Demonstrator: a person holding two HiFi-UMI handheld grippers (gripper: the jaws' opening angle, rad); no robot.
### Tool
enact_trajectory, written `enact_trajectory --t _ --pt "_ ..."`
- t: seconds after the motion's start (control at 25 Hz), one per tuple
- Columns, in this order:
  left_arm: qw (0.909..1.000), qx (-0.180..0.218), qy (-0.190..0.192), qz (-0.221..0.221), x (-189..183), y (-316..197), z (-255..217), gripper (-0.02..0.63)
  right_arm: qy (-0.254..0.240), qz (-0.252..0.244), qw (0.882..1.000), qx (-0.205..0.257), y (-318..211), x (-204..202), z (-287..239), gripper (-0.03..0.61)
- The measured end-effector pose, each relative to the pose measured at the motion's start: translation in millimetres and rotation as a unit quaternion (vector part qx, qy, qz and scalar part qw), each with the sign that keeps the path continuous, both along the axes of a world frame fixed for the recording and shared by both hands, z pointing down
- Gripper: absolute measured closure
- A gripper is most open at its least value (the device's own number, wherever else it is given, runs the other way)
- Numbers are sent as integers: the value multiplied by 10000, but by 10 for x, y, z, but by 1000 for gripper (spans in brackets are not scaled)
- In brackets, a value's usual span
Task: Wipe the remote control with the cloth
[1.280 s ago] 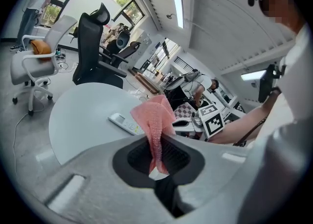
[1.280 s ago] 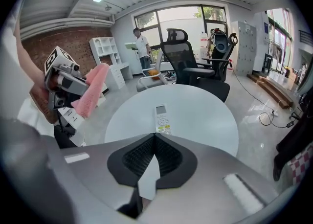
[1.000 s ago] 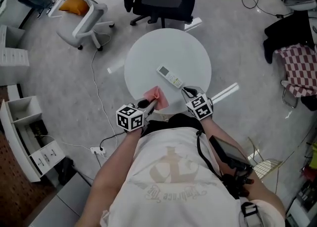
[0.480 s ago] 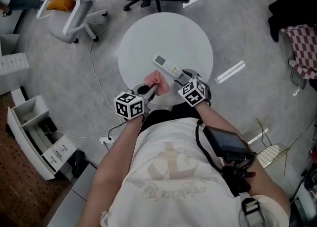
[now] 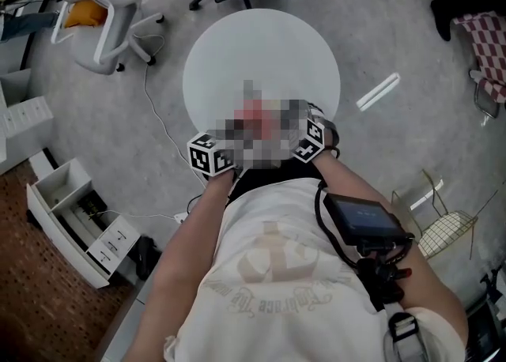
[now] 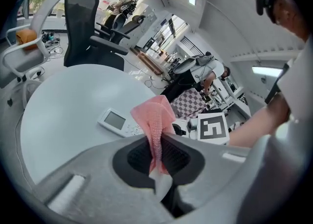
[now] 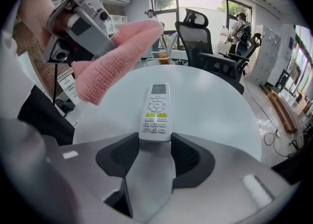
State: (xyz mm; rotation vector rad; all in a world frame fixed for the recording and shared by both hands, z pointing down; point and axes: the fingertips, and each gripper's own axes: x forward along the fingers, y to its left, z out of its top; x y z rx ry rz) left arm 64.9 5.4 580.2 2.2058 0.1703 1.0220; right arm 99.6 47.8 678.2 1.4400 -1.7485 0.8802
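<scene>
The white remote (image 7: 155,110) lay flat on the round white bench (image 7: 210,105), its long axis toward 12 o'clock in the right gripper view. It was slim, with a small grey display at the far end, a ring of buttons below, then two yellow-green keys and rows of white ones. The right gripper (image 7: 155,145), jaws just closing, pinched its near end. The left gripper (image 6: 159,157) was clamped on a pink knitted cloth (image 6: 156,120), held above the bench at the remote's 10 o'clock.
</scene>
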Motion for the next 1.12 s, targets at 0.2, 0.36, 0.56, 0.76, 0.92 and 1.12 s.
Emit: enact_trajectory --t 0.2,0.36,0.56,0.76,0.92,1.12 --pt "9986 17 -327 420 165 28 159 595 10 -208 9998 48 -67 -2 -12 368" --pt "9937 96 -643 912 354 149 342 595 -21 -366 9993 69 -37 48 -16 370" --pt "9813 429 -973 1607 584 299 533 595 -6 -579 9983 72 -20 105 -26 370" --pt "9662 726 -1188 2171 710 430 667 595 -19 -676 9977 51 -44 150 -49 371" --pt "9569 961 -1277 2425 734 448 735 595 -67 -679 9977 -2 -33 173 -21 373" --pt "9572 1119 -1445 2243 704 250 759 595 -100 -738 9972 -2 -38 178 -19 374"
